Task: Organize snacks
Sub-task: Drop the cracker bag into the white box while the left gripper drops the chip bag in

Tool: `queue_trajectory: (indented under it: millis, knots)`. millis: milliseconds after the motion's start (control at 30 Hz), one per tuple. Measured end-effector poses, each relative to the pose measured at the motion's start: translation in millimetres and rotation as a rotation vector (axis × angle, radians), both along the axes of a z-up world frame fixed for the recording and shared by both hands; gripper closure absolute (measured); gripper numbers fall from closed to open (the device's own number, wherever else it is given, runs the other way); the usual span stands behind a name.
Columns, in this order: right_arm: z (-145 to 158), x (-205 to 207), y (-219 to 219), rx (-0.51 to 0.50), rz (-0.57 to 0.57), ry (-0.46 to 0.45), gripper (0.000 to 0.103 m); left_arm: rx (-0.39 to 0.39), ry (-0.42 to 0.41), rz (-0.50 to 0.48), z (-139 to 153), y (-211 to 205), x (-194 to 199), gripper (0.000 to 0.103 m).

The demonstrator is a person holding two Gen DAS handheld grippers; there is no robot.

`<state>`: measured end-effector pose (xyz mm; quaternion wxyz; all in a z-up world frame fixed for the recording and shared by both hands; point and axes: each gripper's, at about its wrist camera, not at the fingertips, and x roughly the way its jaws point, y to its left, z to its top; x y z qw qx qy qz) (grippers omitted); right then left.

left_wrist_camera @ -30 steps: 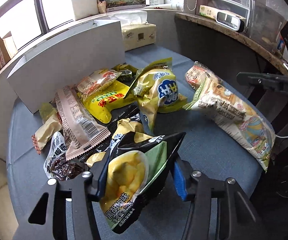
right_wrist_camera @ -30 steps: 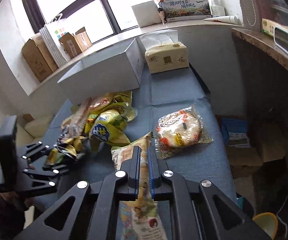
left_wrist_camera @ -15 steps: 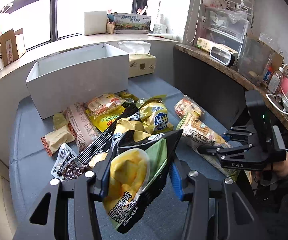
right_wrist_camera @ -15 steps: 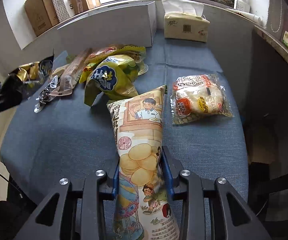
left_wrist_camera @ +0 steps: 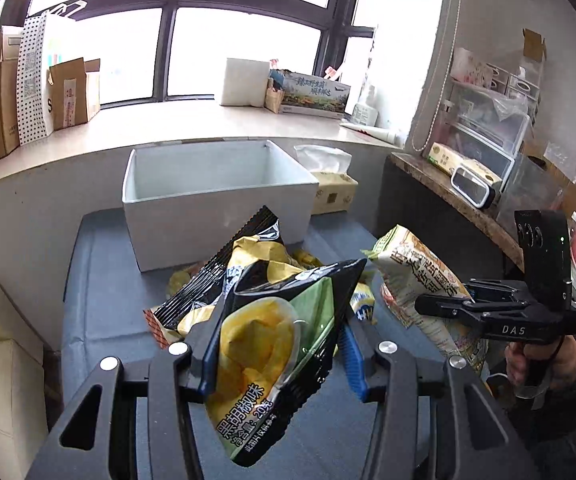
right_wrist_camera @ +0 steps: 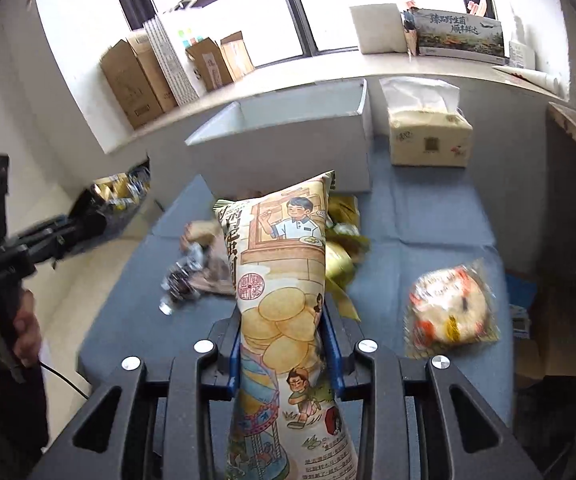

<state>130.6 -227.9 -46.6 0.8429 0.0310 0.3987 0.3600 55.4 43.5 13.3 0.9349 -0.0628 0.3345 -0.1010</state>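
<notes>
Behind snack pile, white bin [left_wrist_camera: 216, 200] shows bare inside; left gripper [left_wrist_camera: 276, 344] clamps chip bag [left_wrist_camera: 256, 344] marked "20"; right gripper [right_wrist_camera: 282, 344] clamps cartoon-printed bag [right_wrist_camera: 284, 280].

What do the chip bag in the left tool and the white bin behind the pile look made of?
Chip bag: glossy plastic film, likely foil-lined; it creases and shows sheen.
White bin: smooth, matte, rigid walls with clean edges; probably plastic, possibly coated board.
</notes>
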Motion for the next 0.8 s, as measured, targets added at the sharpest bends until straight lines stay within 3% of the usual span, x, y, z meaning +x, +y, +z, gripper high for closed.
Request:
queue_trajectory:
  millis: [133,233,333,467,667,700,733,767,800]
  knots:
    - [41,34,37,-0.015,0.011,-0.109,0.068,0.001,-0.04,0.025,32,17,32,0.049]
    - [67,79,62,0.046,0.015,-0.1,0.068,0.022,-0.07,0.059,54,31,71,0.049]
    - [82,128,87,0.036,-0.034,-0.093,0.068,0.019,-0.073,0.08,64,45,119,0.049]
    - [95,193,109,0.022,-0.092,-0.051,0.068,0.075,-0.043,0.118,56,58,182,0.048]
    - [90,258,125,0.015,-0.156,-0.025,0.068,0.087,0.024,0.155,24,70,245,0.044]
    - [86,266,127,0.006,-0.156,-0.007,0.065,0.094,0.036,0.169,19,71,252,0.038]
    - [81,274,129,0.009,-0.155,0.016,0.064,0.084,0.051,0.175,15,74,257,0.019]
    - [77,280,130,0.015,-0.155,0.033,0.049,0.061,0.069,0.168,11,77,261,0.006]
    - [74,282,129,0.013,-0.171,0.037,0.019,0.036,0.075,0.168,9,80,261,0.0]
